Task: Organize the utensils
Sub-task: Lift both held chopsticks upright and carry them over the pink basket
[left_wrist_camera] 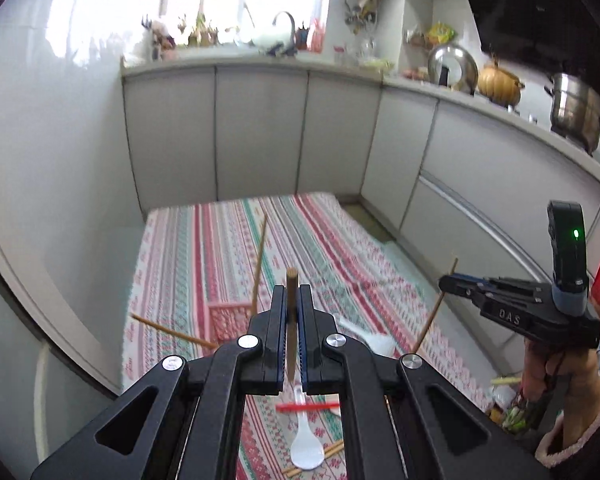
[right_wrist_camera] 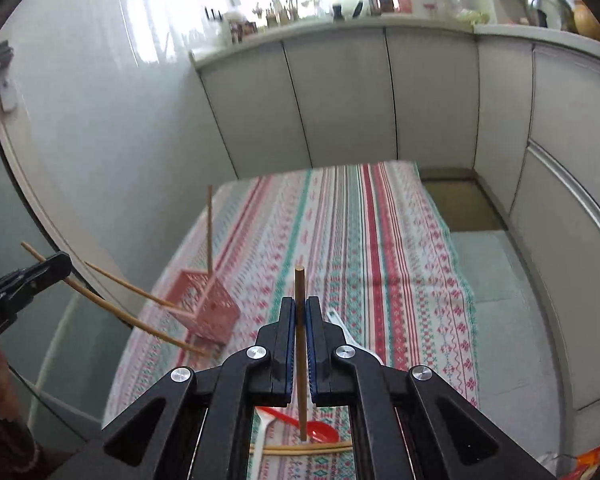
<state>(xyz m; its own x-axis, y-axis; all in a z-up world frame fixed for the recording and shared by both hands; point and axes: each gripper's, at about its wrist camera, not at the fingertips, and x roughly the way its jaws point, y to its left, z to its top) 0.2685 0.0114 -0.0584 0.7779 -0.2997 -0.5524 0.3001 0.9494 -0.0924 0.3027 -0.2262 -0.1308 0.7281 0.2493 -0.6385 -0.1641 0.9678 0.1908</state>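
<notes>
Wooden chopstick (left_wrist_camera: 291,312), thin and brown, stands upright between the fingers of the left claw (left_wrist_camera: 291,300), which is pressed together on it; its blunt top shows above the fingertips and its lower end hangs above the worktop. A second thin brown wooden chopstick (right_wrist_camera: 300,344) is pinched the same way in the right claw (right_wrist_camera: 300,312), upright, with its lower tip above the red plastic spoon (right_wrist_camera: 320,432).

The worktop carries a striped cloth in red, green and white (right_wrist_camera: 380,248). On it stands a pink perforated plastic basket (right_wrist_camera: 212,304), tilted in the right wrist view, to the left of both claws. One wooden stick rises from the basket nearly upright (right_wrist_camera: 209,232); two more lean out of it toward the left at a low angle.

Below the left claw a white plastic spoon (left_wrist_camera: 306,448) lies on the cloth, with a red item crossing its handle and further wooden chopsticks (left_wrist_camera: 332,450) beside its bowl. In the right wrist view, a pair of wooden chopsticks (right_wrist_camera: 300,448) lies flat across the near edge, just beside the red spoon, and a white spoon handle lies to their left.

Grey cabinet fronts (left_wrist_camera: 260,132) enclose the far side, and the counter above them is crowded with kitchen ware.
</notes>
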